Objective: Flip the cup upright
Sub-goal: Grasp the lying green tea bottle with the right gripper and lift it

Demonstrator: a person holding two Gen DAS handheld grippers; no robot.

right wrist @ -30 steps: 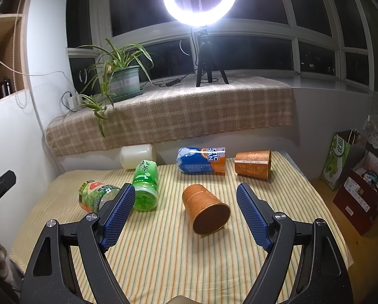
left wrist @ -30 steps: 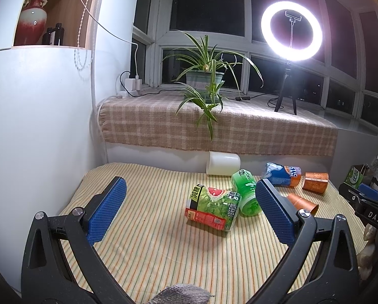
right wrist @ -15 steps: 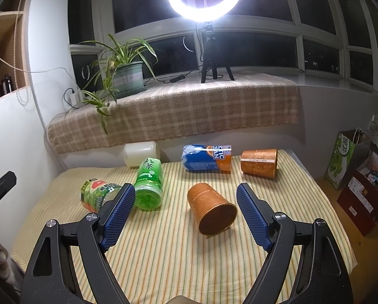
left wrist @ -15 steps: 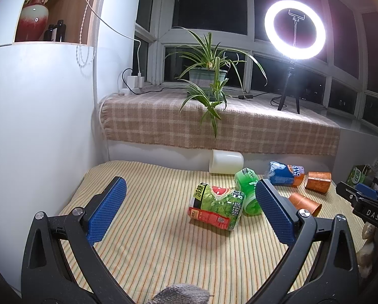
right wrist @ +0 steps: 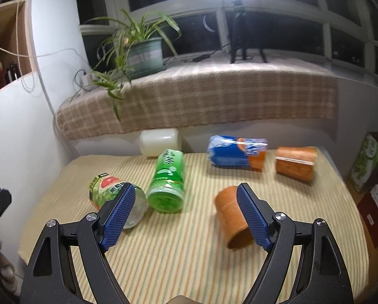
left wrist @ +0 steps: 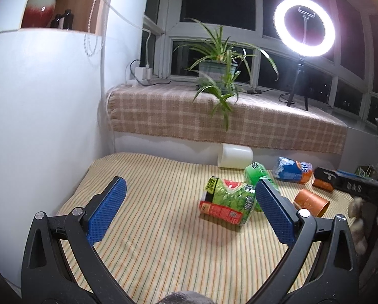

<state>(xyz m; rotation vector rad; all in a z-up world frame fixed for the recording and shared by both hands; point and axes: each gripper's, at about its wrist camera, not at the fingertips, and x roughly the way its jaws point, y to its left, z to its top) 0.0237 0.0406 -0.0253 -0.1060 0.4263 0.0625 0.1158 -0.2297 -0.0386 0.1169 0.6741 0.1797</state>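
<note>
Several cups lie on their sides on a striped tablecloth (right wrist: pixel 184 253). An orange cup (right wrist: pixel 230 214) lies nearest, its mouth toward me, just behind the right finger of my right gripper (right wrist: pixel 182 212), which is open and empty. A green cup (right wrist: pixel 167 178) lies ahead between the fingers. A watermelon-print cup (right wrist: pixel 105 190) lies behind the left finger. My left gripper (left wrist: pixel 189 210) is open and empty, with the watermelon-print cup (left wrist: pixel 227 202) ahead between its fingers and the orange cup (left wrist: pixel 311 201) to its right.
A blue-and-orange cup (right wrist: pixel 237 153), a second orange cup (right wrist: pixel 295 163) and a white cup (right wrist: pixel 160 141) lie at the back of the table. A checked ledge (right wrist: pixel 201 96) with a potted plant (right wrist: pixel 138 50) and ring light (left wrist: pixel 304 26) runs behind. White wall at left.
My right gripper has moved forward, down and to the left, so the orange cup now lies by its right finger. My left gripper has shifted slightly; the right gripper shows closer at its right edge.
</note>
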